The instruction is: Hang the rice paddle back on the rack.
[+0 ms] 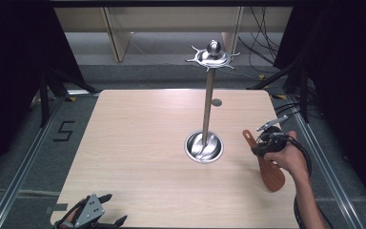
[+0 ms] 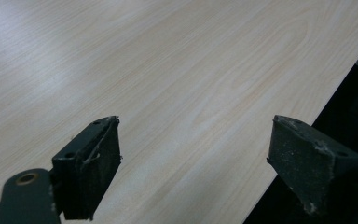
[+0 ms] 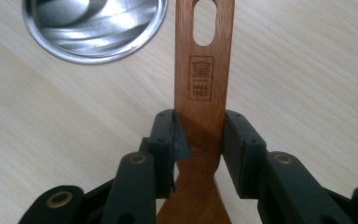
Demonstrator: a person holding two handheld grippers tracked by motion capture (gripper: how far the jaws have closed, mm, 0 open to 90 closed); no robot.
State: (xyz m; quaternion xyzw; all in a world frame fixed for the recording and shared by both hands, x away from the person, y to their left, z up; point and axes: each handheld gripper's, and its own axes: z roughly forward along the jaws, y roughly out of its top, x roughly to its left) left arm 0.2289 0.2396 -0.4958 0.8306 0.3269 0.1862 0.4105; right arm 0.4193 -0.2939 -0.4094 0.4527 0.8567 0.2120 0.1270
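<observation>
While the right gripper clamps the wooden spatula by its handle, its 2 fingers could let it pivot; left gripper gapes wide, idle.

Metal stand rises tall just left of right hand-held gripper, round base near it, hooked crown high above: blocks leftward sweep. Wooden spatula clamped in its jaws sticks out both ways. Bare desk ahead of left hand-held gripper: open passage. Desk edge close on its right.
</observation>
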